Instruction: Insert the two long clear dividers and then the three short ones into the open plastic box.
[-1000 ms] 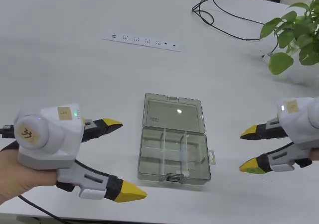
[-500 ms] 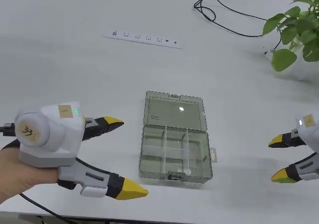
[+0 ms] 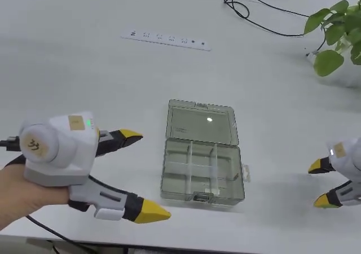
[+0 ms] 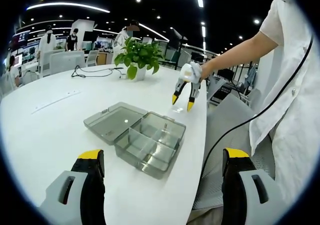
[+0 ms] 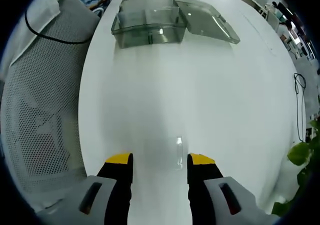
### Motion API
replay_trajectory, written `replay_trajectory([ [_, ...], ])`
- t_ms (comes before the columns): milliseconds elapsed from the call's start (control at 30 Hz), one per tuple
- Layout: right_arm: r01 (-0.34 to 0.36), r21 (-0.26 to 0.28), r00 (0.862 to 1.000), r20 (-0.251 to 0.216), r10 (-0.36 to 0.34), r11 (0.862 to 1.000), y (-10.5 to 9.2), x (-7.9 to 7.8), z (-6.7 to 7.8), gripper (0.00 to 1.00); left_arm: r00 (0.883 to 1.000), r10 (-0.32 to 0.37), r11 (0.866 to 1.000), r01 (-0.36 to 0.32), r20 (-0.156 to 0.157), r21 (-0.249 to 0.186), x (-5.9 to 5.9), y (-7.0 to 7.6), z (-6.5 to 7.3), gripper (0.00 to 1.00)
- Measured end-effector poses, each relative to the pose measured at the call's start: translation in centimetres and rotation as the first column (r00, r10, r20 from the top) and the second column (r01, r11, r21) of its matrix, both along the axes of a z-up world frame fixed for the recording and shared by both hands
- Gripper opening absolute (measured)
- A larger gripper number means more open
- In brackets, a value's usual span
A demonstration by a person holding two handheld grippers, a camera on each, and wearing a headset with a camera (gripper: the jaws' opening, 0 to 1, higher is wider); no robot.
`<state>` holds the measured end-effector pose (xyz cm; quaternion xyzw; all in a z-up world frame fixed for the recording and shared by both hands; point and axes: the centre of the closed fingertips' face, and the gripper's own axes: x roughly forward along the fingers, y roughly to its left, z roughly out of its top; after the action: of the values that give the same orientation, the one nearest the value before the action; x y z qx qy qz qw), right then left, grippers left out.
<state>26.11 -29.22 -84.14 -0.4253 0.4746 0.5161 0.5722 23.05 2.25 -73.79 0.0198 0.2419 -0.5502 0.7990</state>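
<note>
Bracketing a clear divider, the right gripper gapes

The white left hand-held gripper has yellow-tipped jaws.

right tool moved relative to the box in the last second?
Yes. Against the plastic box, the right tool has drawn away, rightward and lower in the head view, so the gap between them is wider.

the right gripper is cut off by the right edge; the clear piece between its jaws is too faint to identify.
</note>
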Motion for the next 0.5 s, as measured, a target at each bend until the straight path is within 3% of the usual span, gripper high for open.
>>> replay_trajectory([
  [400,-0.029,-0.018,1.0,0.009,0.029,0.999,-0.19,0.05,-0.52,0.39,1.0,0.01,1.0,-0.01,-0.003,-0.004,0.11,0.11,0.02,1.0],
  [500,-0.034,-0.025,0.999,0.01,0.034,0.999,-0.36,0.08,-0.5,0.34,1.0,0.006,1.0,-0.006,-0.001,-0.004,0.03,0.07,0.04,1.0],
])
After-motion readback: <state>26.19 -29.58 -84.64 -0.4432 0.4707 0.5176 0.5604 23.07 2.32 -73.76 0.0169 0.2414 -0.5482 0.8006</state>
